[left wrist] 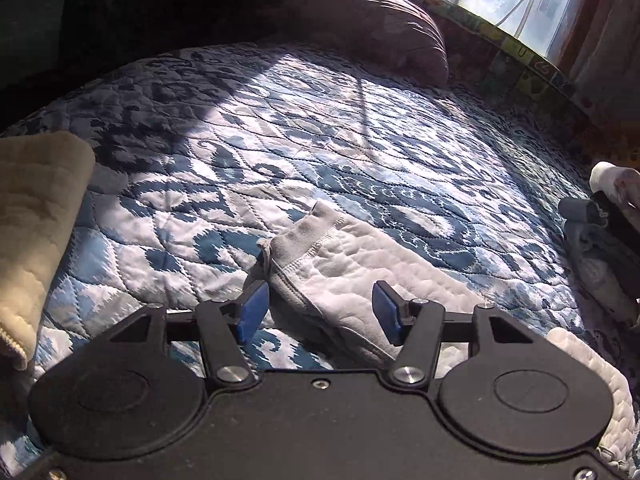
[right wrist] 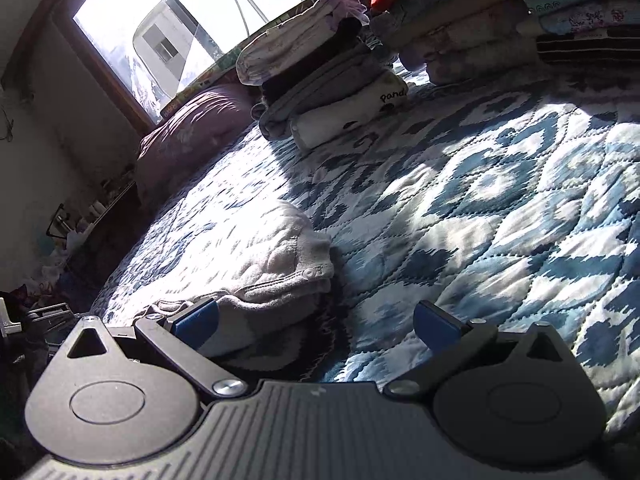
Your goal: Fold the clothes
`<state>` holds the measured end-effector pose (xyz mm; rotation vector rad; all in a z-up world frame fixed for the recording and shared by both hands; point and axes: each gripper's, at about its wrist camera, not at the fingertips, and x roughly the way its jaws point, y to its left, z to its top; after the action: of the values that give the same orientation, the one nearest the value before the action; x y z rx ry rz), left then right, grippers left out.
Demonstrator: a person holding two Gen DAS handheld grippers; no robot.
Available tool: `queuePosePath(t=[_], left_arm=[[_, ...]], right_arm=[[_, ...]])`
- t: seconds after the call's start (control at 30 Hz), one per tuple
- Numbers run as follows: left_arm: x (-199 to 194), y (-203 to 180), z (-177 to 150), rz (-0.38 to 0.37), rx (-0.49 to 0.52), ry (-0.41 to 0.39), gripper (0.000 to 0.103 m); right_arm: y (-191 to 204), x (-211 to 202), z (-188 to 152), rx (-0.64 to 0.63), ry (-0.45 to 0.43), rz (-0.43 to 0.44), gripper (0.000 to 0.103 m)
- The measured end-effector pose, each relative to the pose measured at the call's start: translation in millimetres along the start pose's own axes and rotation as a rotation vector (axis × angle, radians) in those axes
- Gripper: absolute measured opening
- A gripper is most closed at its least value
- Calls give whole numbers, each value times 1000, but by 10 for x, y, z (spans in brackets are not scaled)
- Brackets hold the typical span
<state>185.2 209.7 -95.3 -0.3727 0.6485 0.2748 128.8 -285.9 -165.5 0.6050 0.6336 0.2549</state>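
A small grey-and-white quilted garment (left wrist: pixel 360 264) lies partly folded on the blue patterned bedspread (left wrist: pixel 280 140). In the left wrist view my left gripper (left wrist: pixel 320 312) hovers just over its near end, open, blue pads on either side of the cloth without pinching it. In the right wrist view the same garment (right wrist: pixel 280 264) lies left of centre with a snap button on its edge. My right gripper (right wrist: pixel 316 320) is open; its left pad sits over the garment's near edge, its right pad over bare bedspread (right wrist: pixel 500 208).
A stack of folded clothes (right wrist: pixel 320 80) stands on the bed, with taller piles (right wrist: pixel 500 20) behind it. A beige folded towel (left wrist: pixel 36 220) lies at the left, a purple pillow (left wrist: pixel 380 28) under the window, and more folded items (left wrist: pixel 604 232) at the right edge.
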Motion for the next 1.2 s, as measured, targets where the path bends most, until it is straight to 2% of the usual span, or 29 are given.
queuePosePath(t=[0.2,0.27,0.37,0.5,0.73,0.77,0.83,0.87,0.9,0.93,1.2], left_arm=[[-344,-1241,-495,-325,355,11,57],[-413,-1593,-703,-404,454,25,57],[-471,-2049,-1006,-477,587,42,57],[-420,-2481,-1303,-507,690,64,56],[-202,-2829,-1565,-432,809,118,54],[-182,-2833,-1582,-420,816,117,51],[-145,-2831,-1599,-402,817,119,30],[-141,-2806,-1568,-404,795,122,27],[-148,-2779,-1534,-408,777,121,16],[-155,-2751,-1499,-411,760,120,11],[-286,-2391,-1016,-465,529,92,8]], right_arm=[[-184,-55,55,118,-20,29,103],[-219,-77,65,132,-25,33,103],[-252,-104,76,135,-33,32,103],[-299,-122,94,140,-30,36,103],[-357,-132,107,163,-36,54,102],[-358,-132,106,165,-37,55,103],[-356,-130,105,164,-37,57,103],[-356,-131,105,163,-38,57,103],[-353,-129,104,160,-37,57,103],[-349,-126,104,158,-36,57,103],[-297,-112,90,132,-30,48,103]])
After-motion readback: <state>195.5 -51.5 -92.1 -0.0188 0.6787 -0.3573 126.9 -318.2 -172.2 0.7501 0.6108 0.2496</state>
